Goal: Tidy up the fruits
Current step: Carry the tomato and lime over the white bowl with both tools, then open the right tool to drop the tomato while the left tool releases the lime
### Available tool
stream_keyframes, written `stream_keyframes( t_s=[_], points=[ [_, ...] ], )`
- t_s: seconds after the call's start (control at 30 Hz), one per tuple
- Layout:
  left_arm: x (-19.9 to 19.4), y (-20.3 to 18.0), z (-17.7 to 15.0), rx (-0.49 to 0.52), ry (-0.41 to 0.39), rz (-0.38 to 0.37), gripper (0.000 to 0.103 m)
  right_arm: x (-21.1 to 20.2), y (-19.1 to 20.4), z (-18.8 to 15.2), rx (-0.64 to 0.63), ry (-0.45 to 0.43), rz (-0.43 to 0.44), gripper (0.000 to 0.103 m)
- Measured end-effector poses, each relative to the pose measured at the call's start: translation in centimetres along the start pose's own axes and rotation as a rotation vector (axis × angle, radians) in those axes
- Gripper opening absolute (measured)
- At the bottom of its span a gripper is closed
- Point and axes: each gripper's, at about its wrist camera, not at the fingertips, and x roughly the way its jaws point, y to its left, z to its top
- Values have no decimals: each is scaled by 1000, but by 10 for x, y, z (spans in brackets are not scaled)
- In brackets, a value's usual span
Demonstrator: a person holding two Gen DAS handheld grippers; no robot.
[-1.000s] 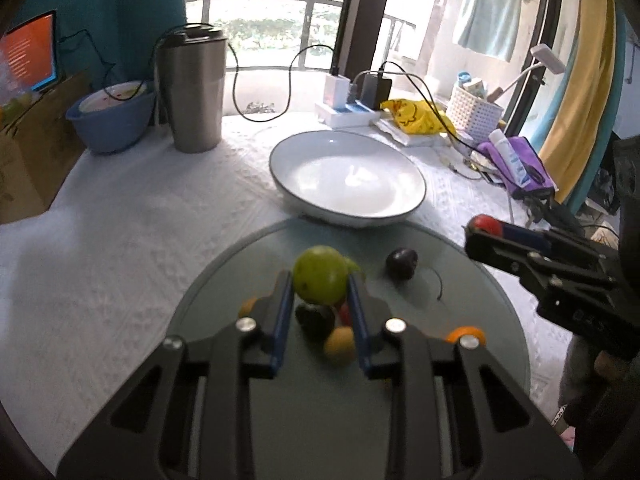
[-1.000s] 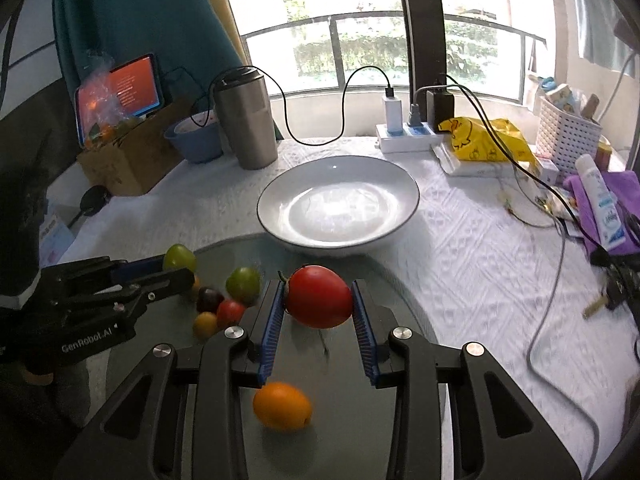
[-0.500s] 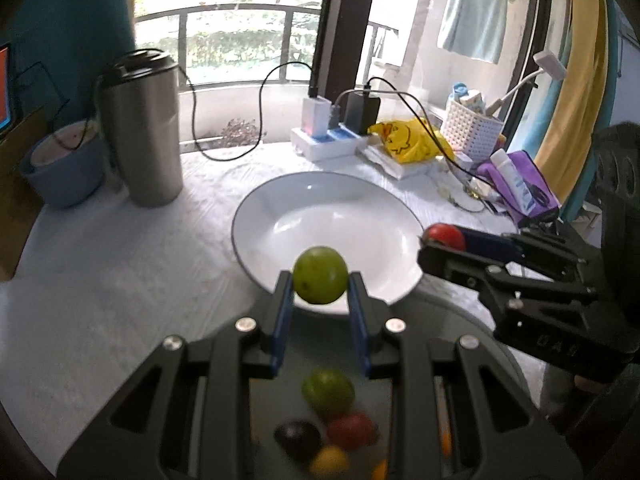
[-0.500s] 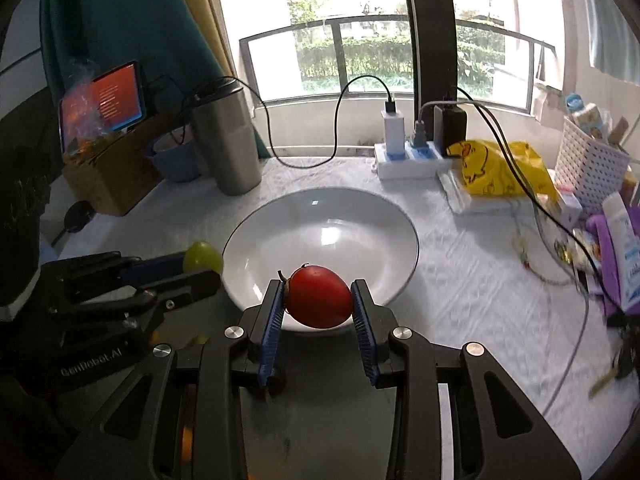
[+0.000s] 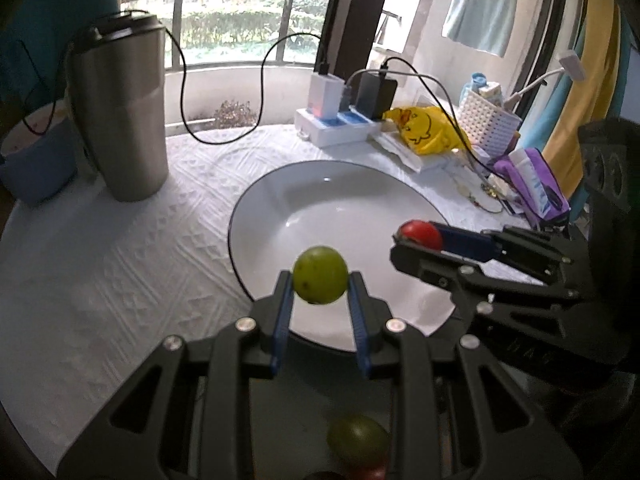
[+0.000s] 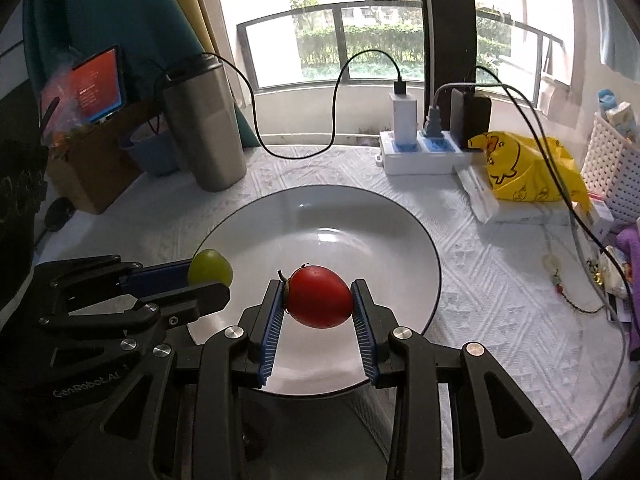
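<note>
- My left gripper [image 5: 320, 280] grips a green fruit [image 5: 320, 275] at frame centre, over the plate [image 5: 280, 200].
- My right gripper [image 6: 319, 298] clamps a red tomato [image 6: 319, 297] there too.
- Plate holds nothing yet; more fruit [image 5: 358, 442] waits at bottom of frame.

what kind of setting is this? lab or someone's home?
Most likely a home, a table by a balcony window. Signs: a towel hanging outside, a white basket of toiletries, and a power strip with chargers beside a steel tumbler.

Home: balcony window [image 6: 360, 40], hanging towel [image 5: 482, 8]
</note>
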Motion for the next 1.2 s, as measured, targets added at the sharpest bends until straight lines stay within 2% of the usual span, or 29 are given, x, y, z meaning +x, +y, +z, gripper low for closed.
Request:
stream_keyframes(
  t_s=[0.13,0.23,0.27,0.3,0.5,0.77,1.2],
  points=[
    [5,0,1,-14,18,2,30,2,0,0,6,7,-3,36],
    [3,3,2,-39,21,-11,36,0,-1,0,12,7,-13,38],
    [0,3,2,-43,13,-17,44,-1,-1,0,15,6,-17,43],
    [-1,3,3,-46,7,-21,47,-1,-1,0,17,4,-20,49],
    [-18,0,3,-44,-21,-10,48,-16,1,0,29,-21,-35,54],
    [-49,-3,-5,-40,-56,15,48,-45,13,-8,28,-45,-44,55],
    [-95,-13,-40,-40,-88,35,49,-97,28,-42,41,-68,-57,55]
  ],
)
